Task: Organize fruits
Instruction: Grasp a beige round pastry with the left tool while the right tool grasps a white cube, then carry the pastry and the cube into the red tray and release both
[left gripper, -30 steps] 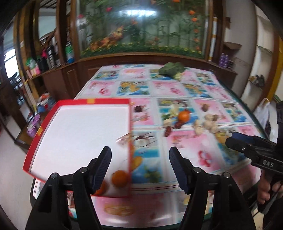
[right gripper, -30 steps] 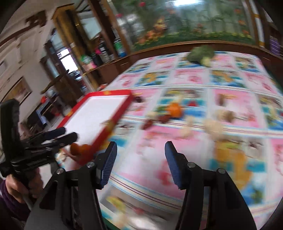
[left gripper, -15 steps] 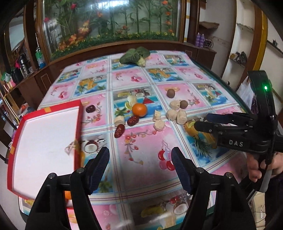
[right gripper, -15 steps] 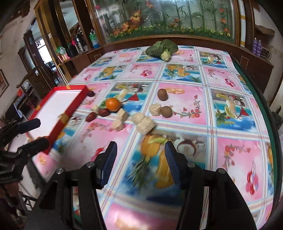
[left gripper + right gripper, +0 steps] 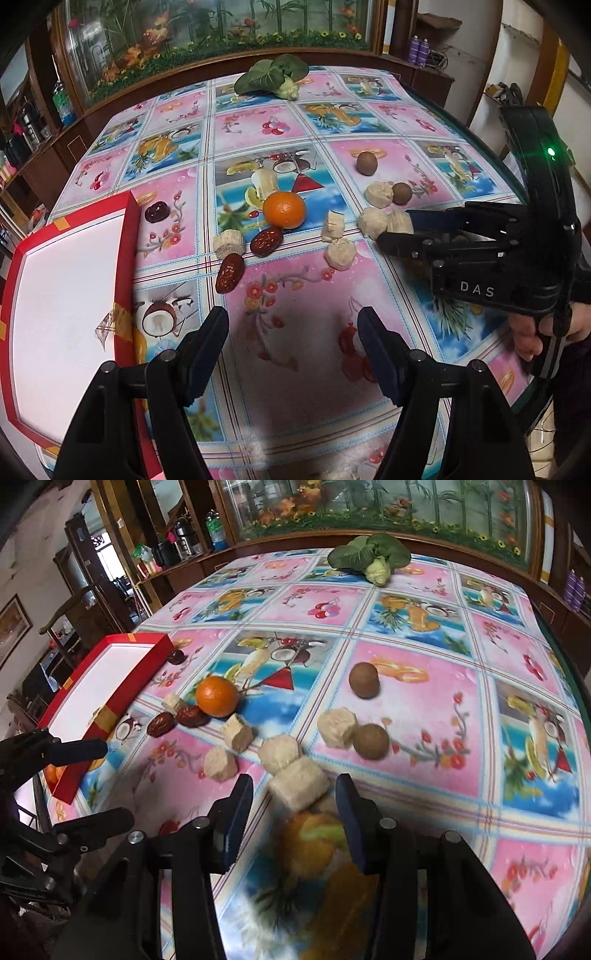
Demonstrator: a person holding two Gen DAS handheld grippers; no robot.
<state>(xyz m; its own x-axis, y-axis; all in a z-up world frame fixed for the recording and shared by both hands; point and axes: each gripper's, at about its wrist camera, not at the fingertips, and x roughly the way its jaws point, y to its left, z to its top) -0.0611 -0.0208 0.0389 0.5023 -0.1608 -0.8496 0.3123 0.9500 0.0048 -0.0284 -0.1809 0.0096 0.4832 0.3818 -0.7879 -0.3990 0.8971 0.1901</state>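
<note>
An orange (image 5: pixel 284 209) lies mid-table among red dates (image 5: pixel 266 241), pale cut chunks (image 5: pixel 340 253) and two brown round fruits (image 5: pixel 366 162). A red tray with a white floor (image 5: pixel 127 236) sits at the left. My left gripper (image 5: pixel 293 345) is open and empty over the near tablecloth. My right gripper (image 5: pixel 293 812) is open, its fingers either side of a pale chunk (image 5: pixel 298 783); it shows in the left wrist view (image 5: pixel 397 232) beside the chunks. An orange (image 5: pixel 55 773) lies at the tray's near end (image 5: pixel 110 698).
A leafy green vegetable (image 5: pixel 271 75) lies at the far table edge, also in the right wrist view (image 5: pixel 369 555). A wooden cabinet with a planted glass case (image 5: pixel 221 29) stands behind. The table's right edge (image 5: pixel 565 672) drops off.
Both grippers have swung from the tray toward the fruit pile. The right gripper has closed in low on the pale chunks. Both stay open.
</note>
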